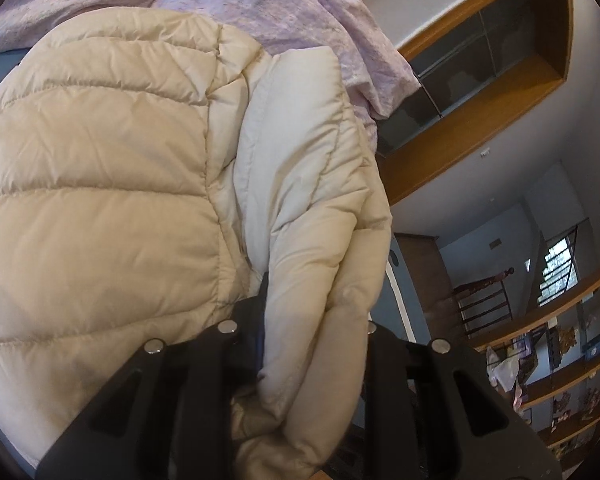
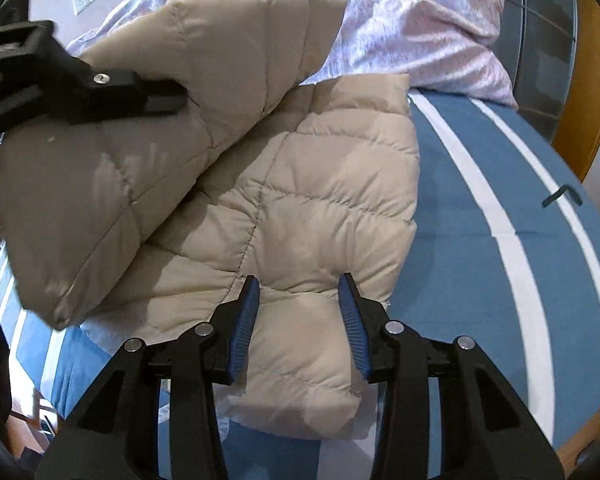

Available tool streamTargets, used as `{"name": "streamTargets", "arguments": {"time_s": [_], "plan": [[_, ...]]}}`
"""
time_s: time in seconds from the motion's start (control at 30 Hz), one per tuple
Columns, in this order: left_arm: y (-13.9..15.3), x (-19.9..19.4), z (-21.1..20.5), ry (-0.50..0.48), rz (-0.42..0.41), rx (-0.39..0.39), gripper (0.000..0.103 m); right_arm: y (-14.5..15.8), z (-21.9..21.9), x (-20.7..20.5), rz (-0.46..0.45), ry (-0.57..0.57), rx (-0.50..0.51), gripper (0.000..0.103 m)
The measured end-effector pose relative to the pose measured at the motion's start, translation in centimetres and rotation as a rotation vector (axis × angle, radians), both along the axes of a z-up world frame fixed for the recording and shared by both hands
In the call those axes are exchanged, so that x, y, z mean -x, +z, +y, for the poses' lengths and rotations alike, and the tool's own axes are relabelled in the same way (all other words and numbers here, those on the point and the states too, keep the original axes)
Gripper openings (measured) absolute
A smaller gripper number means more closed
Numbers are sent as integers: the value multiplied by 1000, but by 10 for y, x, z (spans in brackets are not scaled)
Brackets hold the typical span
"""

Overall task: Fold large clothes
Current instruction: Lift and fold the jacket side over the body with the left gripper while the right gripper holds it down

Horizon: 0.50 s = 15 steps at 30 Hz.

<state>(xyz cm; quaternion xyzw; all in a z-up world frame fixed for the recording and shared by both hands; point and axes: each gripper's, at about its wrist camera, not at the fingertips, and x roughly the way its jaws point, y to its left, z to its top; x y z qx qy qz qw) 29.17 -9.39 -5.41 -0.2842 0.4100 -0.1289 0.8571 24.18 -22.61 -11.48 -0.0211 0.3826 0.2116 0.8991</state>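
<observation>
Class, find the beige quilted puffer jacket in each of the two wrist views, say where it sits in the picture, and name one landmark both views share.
Left wrist view: the beige quilted puffer jacket fills the left and centre; a fold is pinched in the left tongs.
Right wrist view: the jacket fills the centre and upper left, above the open right tongs.
Shared landmark: the crumpled lilac duvet behind the jacket.

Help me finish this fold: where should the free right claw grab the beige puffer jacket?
Grip the flat bottom edge of the puffer jacket just ahead of the open right claw, coming in low over the striped bedsheet. The left claw already lifts the other side.
</observation>
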Motion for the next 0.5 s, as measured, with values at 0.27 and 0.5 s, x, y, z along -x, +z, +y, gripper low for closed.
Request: {"name": "streamTargets", "arguments": {"time_s": [0.27,0.5], "plan": [[-4,-6,-22,-49,14,-24,24,-4,-11,-11,19,-13,-49,43],[1,0,-21,-53,18,-16,42,-4,-11,-11,19,-19,-50,43]]}}
